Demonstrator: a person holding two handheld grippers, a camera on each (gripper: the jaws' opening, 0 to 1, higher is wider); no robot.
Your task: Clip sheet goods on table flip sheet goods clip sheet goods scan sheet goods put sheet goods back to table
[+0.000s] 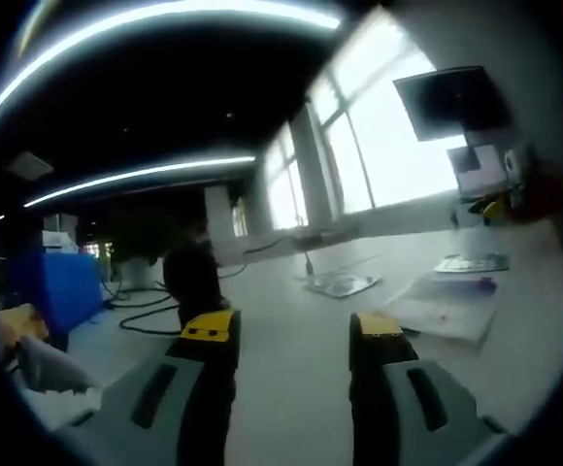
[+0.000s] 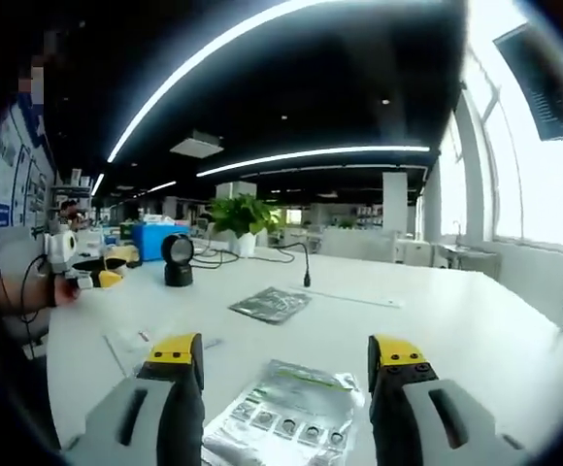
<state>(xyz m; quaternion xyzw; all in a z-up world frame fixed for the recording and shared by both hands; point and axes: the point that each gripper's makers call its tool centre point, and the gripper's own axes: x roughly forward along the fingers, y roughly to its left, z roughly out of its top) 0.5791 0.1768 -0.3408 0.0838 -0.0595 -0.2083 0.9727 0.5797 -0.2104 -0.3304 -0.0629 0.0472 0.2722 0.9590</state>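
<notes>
In the left gripper view, the left gripper (image 1: 294, 335) hangs over a broad white counter (image 1: 291, 388), its yellow-tipped fingers (image 1: 210, 326) spread apart with nothing between them. Ahead on the counter lies a silvery sheet packet (image 1: 342, 283), and off to the right a pale flat packet with purple print (image 1: 451, 306); another sheet (image 1: 471, 263) sits further back. Tall bright windows (image 1: 379, 146) wash out the far side, a dark monitor (image 1: 453, 100) hangs above, and long ceiling light strips (image 1: 136, 175) curve overhead. A blue bin (image 1: 60, 289) stands at the left.

In the right gripper view, the right gripper (image 2: 286, 364) is likewise released, fingers (image 2: 177, 351) wide apart above a clear packet of small round items (image 2: 286, 417) lying flat on the counter (image 2: 437, 320). A darker sheet packet (image 2: 270, 304) rests farther out. A black scanner (image 2: 177, 260) stands near a potted plant (image 2: 241, 218), with cables beside it.
</notes>
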